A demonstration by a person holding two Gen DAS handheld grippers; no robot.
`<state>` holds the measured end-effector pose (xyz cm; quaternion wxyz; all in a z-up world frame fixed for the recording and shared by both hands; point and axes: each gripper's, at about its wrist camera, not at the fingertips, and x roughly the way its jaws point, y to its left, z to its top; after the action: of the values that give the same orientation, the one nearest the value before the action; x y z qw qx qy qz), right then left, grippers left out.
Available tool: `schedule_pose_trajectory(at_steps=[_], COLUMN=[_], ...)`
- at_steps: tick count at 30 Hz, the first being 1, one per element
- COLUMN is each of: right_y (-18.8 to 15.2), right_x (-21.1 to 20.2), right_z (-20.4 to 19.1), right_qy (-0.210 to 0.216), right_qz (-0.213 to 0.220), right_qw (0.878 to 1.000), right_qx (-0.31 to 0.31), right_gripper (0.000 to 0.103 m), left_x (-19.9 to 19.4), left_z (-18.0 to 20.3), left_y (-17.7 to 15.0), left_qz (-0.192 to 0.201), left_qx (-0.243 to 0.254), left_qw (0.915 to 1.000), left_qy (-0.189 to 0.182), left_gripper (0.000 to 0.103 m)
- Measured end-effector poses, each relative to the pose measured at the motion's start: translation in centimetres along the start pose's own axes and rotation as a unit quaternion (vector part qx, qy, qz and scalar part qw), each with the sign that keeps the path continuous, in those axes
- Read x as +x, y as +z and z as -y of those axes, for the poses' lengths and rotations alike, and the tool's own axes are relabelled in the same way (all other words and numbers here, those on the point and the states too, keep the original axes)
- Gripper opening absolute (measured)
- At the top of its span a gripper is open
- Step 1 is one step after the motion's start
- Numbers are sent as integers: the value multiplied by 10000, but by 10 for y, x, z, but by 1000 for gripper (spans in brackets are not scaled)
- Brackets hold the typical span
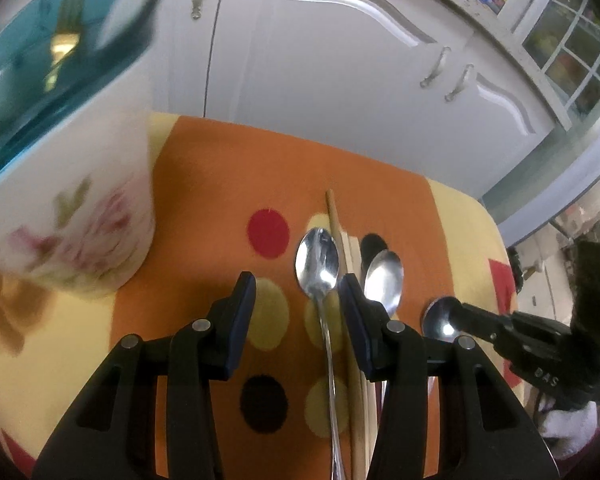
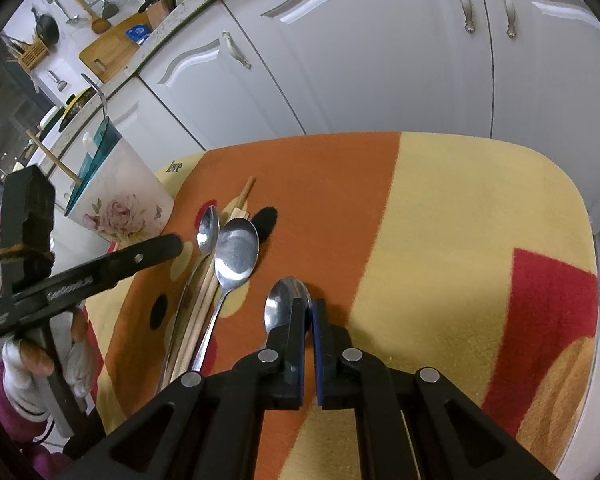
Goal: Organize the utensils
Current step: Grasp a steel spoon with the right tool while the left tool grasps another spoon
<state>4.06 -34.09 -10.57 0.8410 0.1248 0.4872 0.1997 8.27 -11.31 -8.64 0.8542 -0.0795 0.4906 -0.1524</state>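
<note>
- On the desk (image 2: 460,208), which wears an orange and yellow cloth with red, black and pale dots, three steel spoons and a pair of wooden chopsticks (image 2: 208,280) lie side by side, handles toward the cameras.
- The right gripper (image 2: 311,312) has its fingers nearly together around the neck of the small shiny spoon (image 2: 286,300) lying farthest right. The bowl shows ahead of the fingertips, but the handle is hidden beneath the gripper, so firm contact is hard to confirm.
- In the left wrist view that same spoon (image 1: 440,320) is partly covered by the right gripper's fingers (image 1: 476,316).
- The left gripper (image 1: 298,292) hangs above the desk with its fingers spread wide, holding nothing.
- Between those fingers lies the long slim spoon (image 1: 317,264); its handle runs out of the frame's lower edge.
- The chopsticks (image 1: 336,220) pass under the left gripper's right-hand finger, and their near ends are cut off.
- The broad oval spoon (image 1: 384,276) lies just beyond that finger, its handle concealed behind it.
- A white holder with a pink flower print and teal rim (image 1: 80,216) stands at the desk's left edge, blurred and cropped in the left wrist view.
- Inside it a gold fork (image 1: 66,36) shows only as a smeared shape; in the right wrist view the holder (image 2: 120,200) is sharper, with a wooden stick and a metal handle poking out.
- White cabinet doors (image 2: 360,60) rise behind the desk.
</note>
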Motion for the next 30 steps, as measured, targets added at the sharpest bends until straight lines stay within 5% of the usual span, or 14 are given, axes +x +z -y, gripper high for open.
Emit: schedule_pose_trajectory(at_steps=[5,14,21,30], right_y=[1,-1,2,-3], right_x=[1,4,11,1], right_z=[0,2,2,-17], right_qy=[40,80,301,170], right_qz=[15,-7,-2,79], right_qw=[10000,9999,9994,9987], right_qx=[-42,-120,-191,-481], right_gripper=[3,6,9,4], left_x=[15,25,22,-3], left_z=[3,-2,3,-6], left_y=[8,18,16,5], left_qz=[-77,-212,-206,-290], left_qx=[29,42,245,92], left_qw=[10000,9997,9992,9982], left_qy=[-18,-151,-235,-522], left_gripper=[41,13,3,2])
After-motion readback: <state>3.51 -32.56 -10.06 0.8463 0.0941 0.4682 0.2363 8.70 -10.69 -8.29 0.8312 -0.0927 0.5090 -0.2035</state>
